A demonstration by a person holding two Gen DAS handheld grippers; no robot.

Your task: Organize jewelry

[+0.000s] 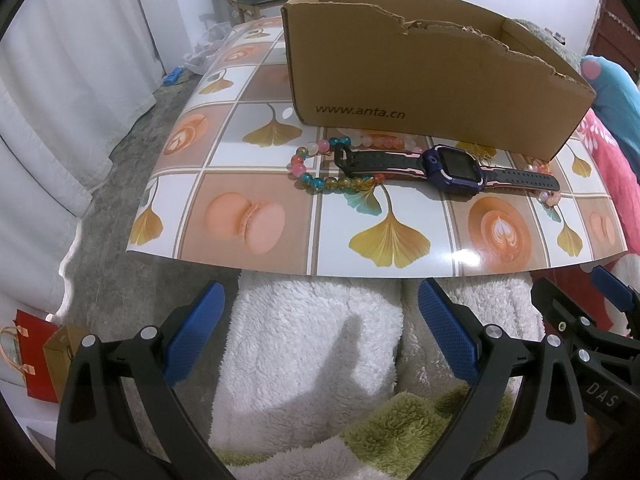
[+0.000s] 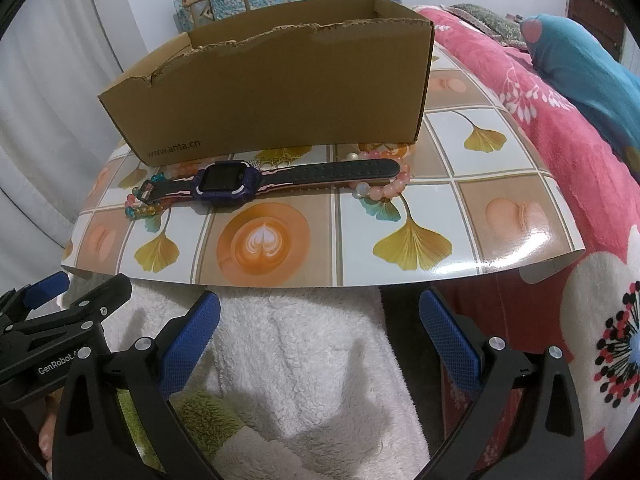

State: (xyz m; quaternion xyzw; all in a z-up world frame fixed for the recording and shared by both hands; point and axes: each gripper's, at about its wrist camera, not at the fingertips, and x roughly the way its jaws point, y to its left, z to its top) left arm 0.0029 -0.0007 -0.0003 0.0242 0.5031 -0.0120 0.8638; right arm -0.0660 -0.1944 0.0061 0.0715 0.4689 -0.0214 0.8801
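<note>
Rubbery watch (image 1: 452, 168) overlaps round glassy bead bracelets (image 1: 328, 168).

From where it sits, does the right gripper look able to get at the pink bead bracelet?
Probably yes. The right gripper is open, short of the mat's near edge, and nothing stands between it and the pink bracelet. The watch strap lies across that bracelet, which may complicate a grasp.
</note>
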